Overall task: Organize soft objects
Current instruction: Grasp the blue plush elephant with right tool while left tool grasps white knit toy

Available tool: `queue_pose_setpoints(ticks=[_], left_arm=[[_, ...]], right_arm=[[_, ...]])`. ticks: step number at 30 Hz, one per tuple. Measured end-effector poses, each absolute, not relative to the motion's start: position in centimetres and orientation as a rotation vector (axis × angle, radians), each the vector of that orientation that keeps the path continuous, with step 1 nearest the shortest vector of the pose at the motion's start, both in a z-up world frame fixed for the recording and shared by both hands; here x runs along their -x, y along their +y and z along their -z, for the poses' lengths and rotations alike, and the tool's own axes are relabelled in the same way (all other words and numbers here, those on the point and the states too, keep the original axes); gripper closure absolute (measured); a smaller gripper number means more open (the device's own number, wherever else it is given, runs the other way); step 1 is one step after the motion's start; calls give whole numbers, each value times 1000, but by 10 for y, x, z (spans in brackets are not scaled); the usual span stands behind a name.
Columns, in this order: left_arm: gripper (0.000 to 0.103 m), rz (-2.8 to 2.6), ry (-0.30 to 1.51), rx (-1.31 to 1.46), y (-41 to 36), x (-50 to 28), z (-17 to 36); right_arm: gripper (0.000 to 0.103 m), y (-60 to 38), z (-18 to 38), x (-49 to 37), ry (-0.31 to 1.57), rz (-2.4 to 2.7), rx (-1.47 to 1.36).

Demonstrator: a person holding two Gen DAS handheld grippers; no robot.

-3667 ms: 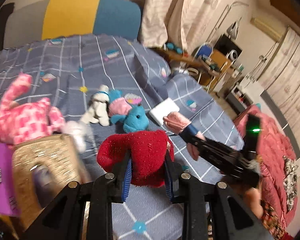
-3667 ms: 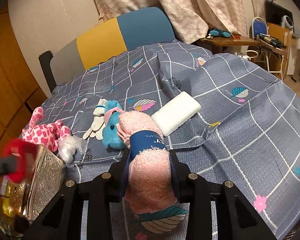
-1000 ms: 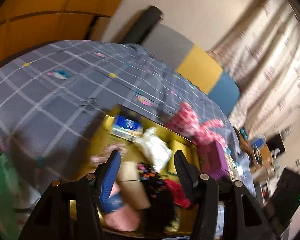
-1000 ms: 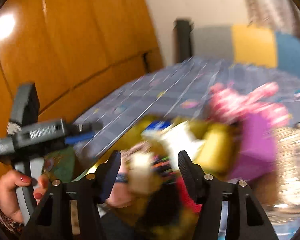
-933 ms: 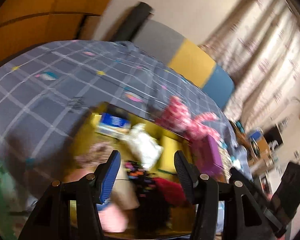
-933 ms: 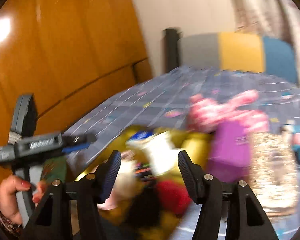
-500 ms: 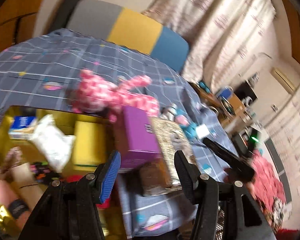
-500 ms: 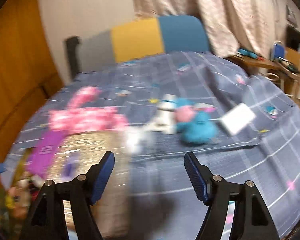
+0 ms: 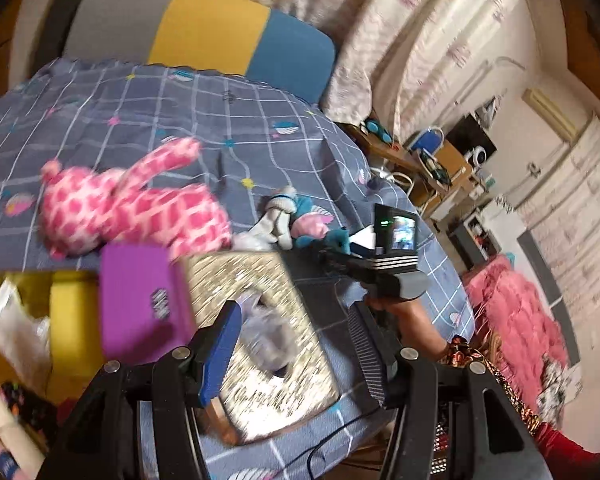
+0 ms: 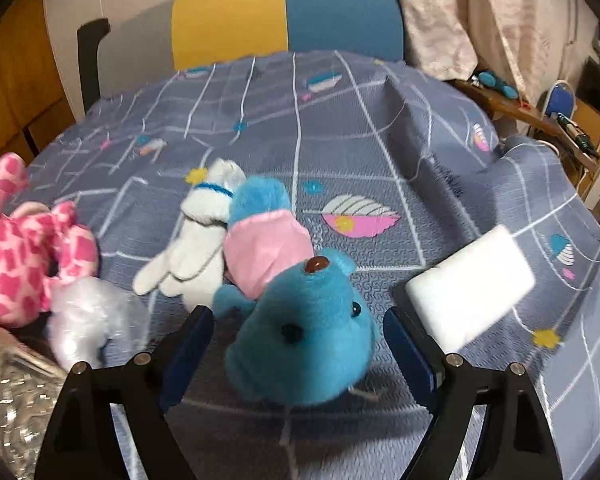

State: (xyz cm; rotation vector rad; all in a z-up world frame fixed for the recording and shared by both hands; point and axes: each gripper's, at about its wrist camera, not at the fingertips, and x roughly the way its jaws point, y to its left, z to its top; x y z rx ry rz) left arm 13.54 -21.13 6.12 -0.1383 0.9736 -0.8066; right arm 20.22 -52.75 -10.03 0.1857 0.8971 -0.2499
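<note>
- A bed fills the room, spread with a grey-blue checked sheet (image 10: 380,128) scattered with small leaf prints; a grey, yellow and blue headboard (image 10: 284,16) stands at its far end, with pale curtains (image 9: 412,40) and a cluttered desk (image 9: 432,160) off to one side.
- The right gripper (image 10: 296,336) hangs tilted down over a blue plush toy (image 10: 304,320) in a pink top. Its jaws have just been opening and stand spread wide, one on each side of the toy's head, and neither pad touches it.
- A white plush dog (image 10: 200,248) lies touching the blue toy's back; a white foam block (image 10: 472,284) lies just beside the right finger.
- A pink-and-white spotted plush (image 10: 24,248) rests at the sheet's edge, with a crumpled clear bag (image 10: 88,316) against it.
- The left gripper (image 9: 296,348) hovers over a glittery gold box (image 9: 260,320); its jaws are parted with nothing pinched between them.
- Beside that box stands a purple box (image 9: 140,300), and next to it a yellow bin (image 9: 72,300) holding mixed soft items, blurred.
- From the left view, a hand (image 9: 416,320) grips the right tool near the blue toy.
</note>
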Motion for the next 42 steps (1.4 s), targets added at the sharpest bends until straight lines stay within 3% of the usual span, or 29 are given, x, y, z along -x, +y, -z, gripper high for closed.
queue_pose_setpoints(ticks=[1, 5, 11, 17, 33, 34, 37, 38, 42], left_arm=[[46, 819, 979, 122, -224, -138, -63], [46, 850, 1011, 82, -270, -149, -64], [44, 855, 1054, 26, -345, -172, -56], [41, 720, 1162, -26, -417, -222, -10], [38, 444, 1261, -196, -475, -316, 101], [40, 437, 1255, -215, -475, -317, 102], [70, 405, 1233, -265, -473, -317, 103], [76, 420, 1237, -261, -472, -317, 101], [82, 456, 1214, -228, -463, -312, 82]], right_arm=[[35, -528, 104, -204, 912, 246, -181], [46, -528, 102, -196, 923, 220, -139], [48, -555, 67, -138, 835, 253, -241], [47, -582, 64, -81, 794, 258, -369], [47, -574, 65, -92, 821, 181, -423], [47, -575, 65, -92, 822, 182, -434], [47, -577, 66, -91, 818, 195, -447], [47, -577, 65, -91, 816, 199, -445], [47, -579, 65, -90, 809, 209, -446]])
